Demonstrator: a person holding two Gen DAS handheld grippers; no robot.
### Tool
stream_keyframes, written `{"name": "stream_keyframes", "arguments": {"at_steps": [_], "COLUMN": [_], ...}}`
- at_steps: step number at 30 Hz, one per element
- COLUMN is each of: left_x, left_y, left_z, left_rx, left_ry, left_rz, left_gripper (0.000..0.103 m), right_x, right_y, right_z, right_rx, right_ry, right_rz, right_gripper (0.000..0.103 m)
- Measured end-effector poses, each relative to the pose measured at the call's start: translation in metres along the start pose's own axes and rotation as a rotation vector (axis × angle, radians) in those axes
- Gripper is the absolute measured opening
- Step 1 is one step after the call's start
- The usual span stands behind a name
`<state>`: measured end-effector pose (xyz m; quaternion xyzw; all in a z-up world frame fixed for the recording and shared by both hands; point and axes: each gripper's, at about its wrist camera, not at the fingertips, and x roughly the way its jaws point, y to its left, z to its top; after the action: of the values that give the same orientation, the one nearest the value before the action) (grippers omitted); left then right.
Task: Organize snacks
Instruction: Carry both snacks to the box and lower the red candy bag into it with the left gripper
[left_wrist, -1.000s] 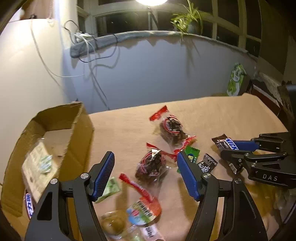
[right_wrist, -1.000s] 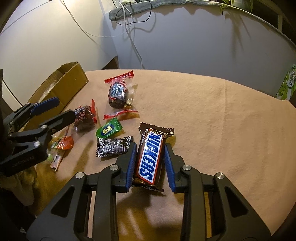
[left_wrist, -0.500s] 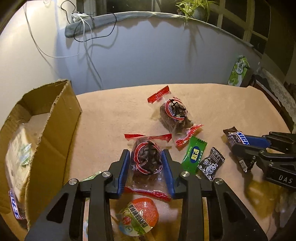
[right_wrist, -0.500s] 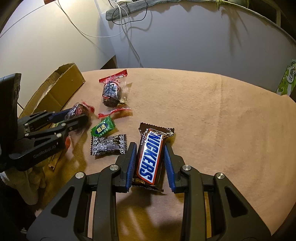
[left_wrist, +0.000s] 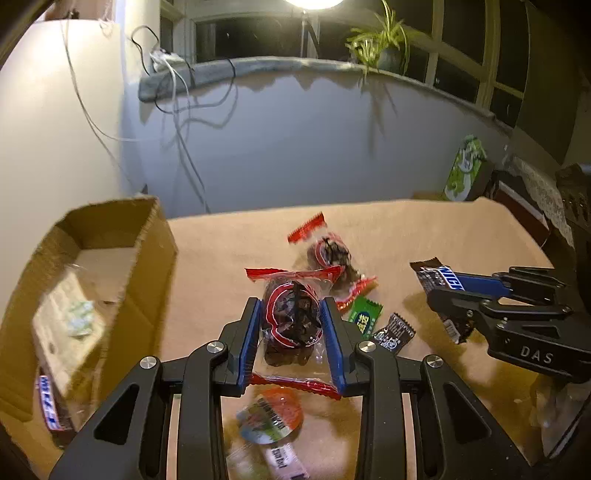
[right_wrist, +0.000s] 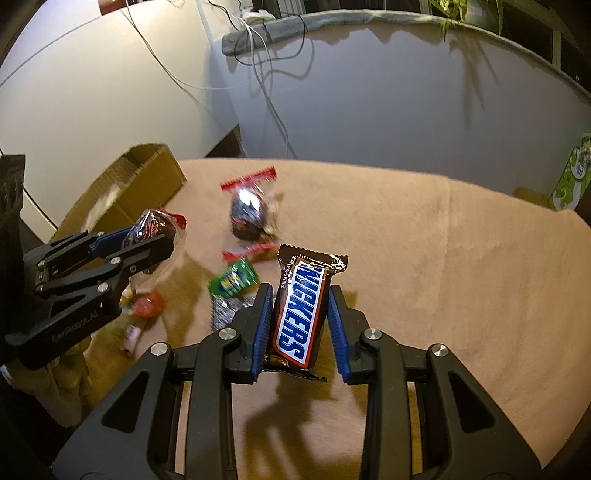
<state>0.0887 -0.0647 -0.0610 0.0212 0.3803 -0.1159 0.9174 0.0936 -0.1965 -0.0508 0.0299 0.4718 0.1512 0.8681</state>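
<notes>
Left gripper (left_wrist: 291, 332) fingers clamp clear red-edged packet of dark snack (left_wrist: 291, 321), lifted above tan desk (left_wrist: 424, 229). Right gripper (right_wrist: 297, 325) fingers pinch brown Snickers bar (right_wrist: 299, 310). Open cardboard box (left_wrist: 147, 258) at nine o'clock. Risk: slippery wrapper slides out mid-carry.

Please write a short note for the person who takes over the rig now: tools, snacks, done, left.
Left tool: shut on a red-edged dark snack pack.
Right tool: shut on a Snickers bar.
Cardboard box at left already holds some snacks.
Left on the cloth: second dark pack, green candy, black candy, orange jelly cup.
</notes>
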Motion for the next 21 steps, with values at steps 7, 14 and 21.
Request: {"name": "stream_keyframes", "arguments": {"at_steps": [7, 14, 21], "left_x": [-0.031, -0.055, -0.071], "left_y": [0.02, 0.058, 0.093], "left_z": [0.008, 0.006, 0.001], "left_rx": [-0.028, -0.092, -0.151], "left_ry": [-0.091, -0.15, -0.181], "left_rz": [0.026, 0.075, 0.119], "left_gripper": [0.031, 0.031, 0.031], "right_x": [-0.011, -0.007, 0.012], "right_y": [0.04, 0.094, 0.129], "right_z": [0.031, 0.056, 0.073], "right_rx": [-0.047, -0.117, -0.164], "right_ry": [-0.059, -0.095, -0.082], "right_rz": [0.024, 0.062, 0.093], "right_gripper": [0.031, 0.031, 0.031]}}
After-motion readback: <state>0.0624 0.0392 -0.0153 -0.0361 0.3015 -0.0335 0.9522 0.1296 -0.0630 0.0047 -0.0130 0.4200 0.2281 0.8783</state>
